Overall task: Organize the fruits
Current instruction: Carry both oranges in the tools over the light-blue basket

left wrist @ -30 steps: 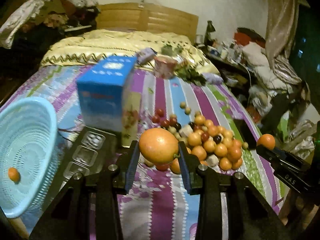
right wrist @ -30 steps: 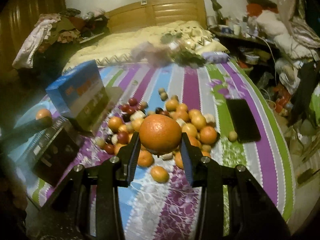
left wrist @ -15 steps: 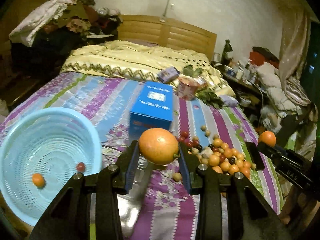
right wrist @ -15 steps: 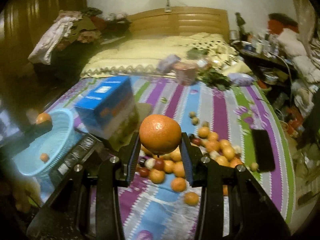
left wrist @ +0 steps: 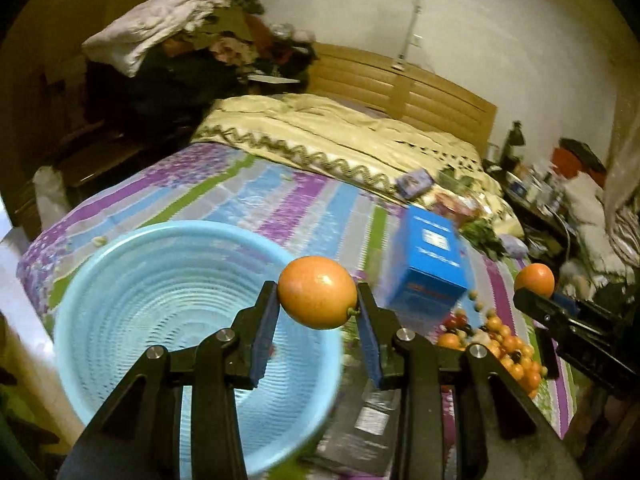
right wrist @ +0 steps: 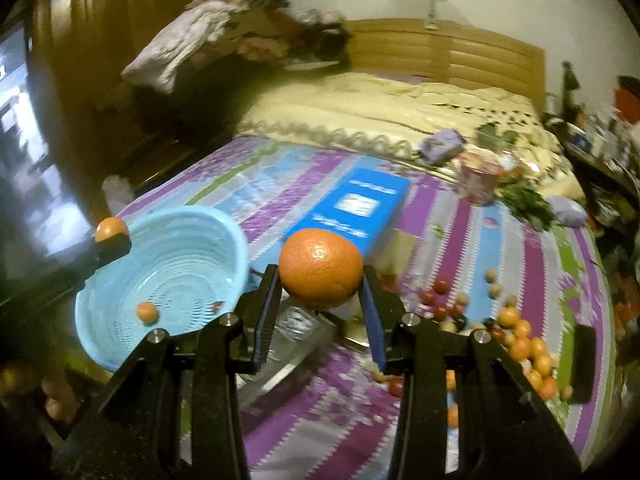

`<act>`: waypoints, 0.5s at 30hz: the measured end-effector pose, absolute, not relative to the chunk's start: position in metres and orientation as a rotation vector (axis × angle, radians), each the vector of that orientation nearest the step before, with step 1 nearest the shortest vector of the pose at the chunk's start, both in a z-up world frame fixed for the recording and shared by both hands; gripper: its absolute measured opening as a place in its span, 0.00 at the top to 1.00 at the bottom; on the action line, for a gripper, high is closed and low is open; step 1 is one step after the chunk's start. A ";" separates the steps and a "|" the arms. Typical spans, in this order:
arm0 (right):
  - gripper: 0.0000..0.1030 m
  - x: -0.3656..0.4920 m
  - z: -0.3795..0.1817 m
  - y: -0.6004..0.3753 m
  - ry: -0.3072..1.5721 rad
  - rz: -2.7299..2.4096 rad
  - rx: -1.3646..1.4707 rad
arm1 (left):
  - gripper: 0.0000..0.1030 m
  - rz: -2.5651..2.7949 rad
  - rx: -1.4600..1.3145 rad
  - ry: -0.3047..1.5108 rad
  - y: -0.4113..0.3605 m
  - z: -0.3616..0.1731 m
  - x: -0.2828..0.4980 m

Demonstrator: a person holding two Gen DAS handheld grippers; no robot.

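Note:
My left gripper [left wrist: 317, 316] is shut on a smooth orange fruit [left wrist: 317, 298] and holds it over the right rim of the light blue basket [left wrist: 160, 292]. My right gripper [right wrist: 320, 300] is shut on a large orange [right wrist: 321, 274], held above the bed to the right of the basket [right wrist: 180, 264]. A small orange [right wrist: 147, 312] and a small red fruit [right wrist: 218, 306] lie in the basket. A pile of small oranges and red fruits [right wrist: 520, 344] lies on the striped bedspread at the right; the pile also shows in the left wrist view [left wrist: 500, 344].
A blue box [right wrist: 352, 208] stands behind the basket, with a clear plastic tray [right wrist: 296, 332] below my right gripper. A black phone [right wrist: 582, 364] lies at the bed's right edge. A pink cup [right wrist: 476, 180], greens and a quilt lie further back.
Both grippers have swung left with their fruit, away from the fruit pile and toward the blue basket. The left one is now over the basket's rim.

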State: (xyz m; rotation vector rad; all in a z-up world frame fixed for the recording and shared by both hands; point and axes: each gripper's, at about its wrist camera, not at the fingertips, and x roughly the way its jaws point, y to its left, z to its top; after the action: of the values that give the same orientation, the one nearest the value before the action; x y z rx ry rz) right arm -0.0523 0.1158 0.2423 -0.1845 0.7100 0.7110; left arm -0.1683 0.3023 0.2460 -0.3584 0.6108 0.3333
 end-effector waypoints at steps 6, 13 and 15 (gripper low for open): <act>0.61 -0.059 0.236 0.161 0.728 0.770 -0.235 | 0.62 0.400 -0.404 0.615 0.345 0.238 -0.188; 0.61 -0.063 0.227 0.205 0.754 0.826 -0.281 | 0.62 0.448 -0.443 0.639 0.384 0.224 -0.201; 0.61 -0.062 0.224 0.215 0.766 0.838 -0.292 | 0.62 0.457 -0.452 0.646 0.392 0.220 -0.202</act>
State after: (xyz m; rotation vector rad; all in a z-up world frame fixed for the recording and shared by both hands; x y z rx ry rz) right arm -0.0623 0.2148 0.2242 -0.2916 0.7656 0.8384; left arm -0.2022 0.3915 0.2201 -0.4522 0.6457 0.4572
